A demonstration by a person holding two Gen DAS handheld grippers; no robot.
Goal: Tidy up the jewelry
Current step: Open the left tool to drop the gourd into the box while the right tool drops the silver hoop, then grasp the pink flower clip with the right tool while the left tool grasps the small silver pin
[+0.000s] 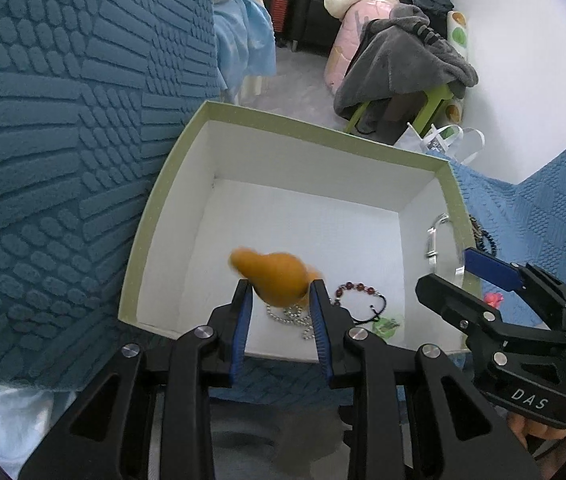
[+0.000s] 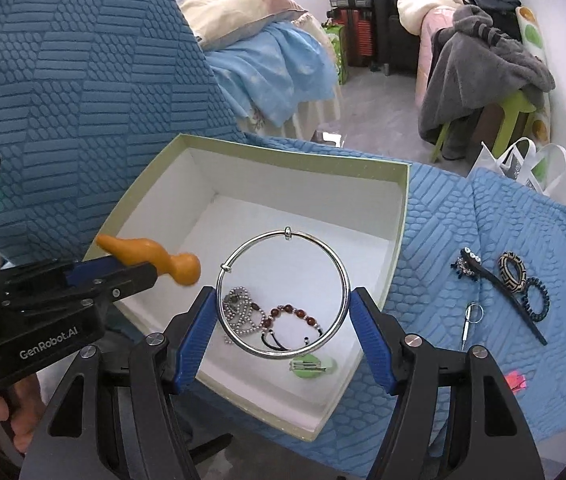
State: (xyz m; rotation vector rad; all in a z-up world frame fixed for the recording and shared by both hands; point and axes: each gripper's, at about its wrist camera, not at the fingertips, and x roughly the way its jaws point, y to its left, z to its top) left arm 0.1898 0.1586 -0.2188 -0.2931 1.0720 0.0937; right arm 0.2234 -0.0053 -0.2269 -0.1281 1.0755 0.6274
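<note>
An open green box (image 2: pixel 291 156) with a white inside sits on a blue textured cover. In it lie a silver bead chain (image 2: pixel 239 312), a red bead bracelet (image 2: pixel 295 314) and a green clip (image 2: pixel 313 366). My left gripper (image 1: pixel 281 292) is shut on an orange gourd-shaped charm (image 1: pixel 275 276) and holds it over the box's near left part. My right gripper (image 2: pixel 283 298) has a large silver bangle (image 2: pixel 283 236) between its blue pads, both touching the ring, above the box's right side. In the left wrist view the bangle (image 1: pixel 437 240) shows edge-on at the right gripper (image 1: pixel 445 274).
On the cover right of the box lie a black hair stick (image 2: pixel 511 300), a patterned hair ring (image 2: pixel 513 276), a dark beaded ring (image 2: pixel 537 296), a small silver tool (image 2: pixel 469 320) and a pink item (image 2: pixel 515 382). A tall blue cushion (image 2: pixel 83 80) rises left of the box.
</note>
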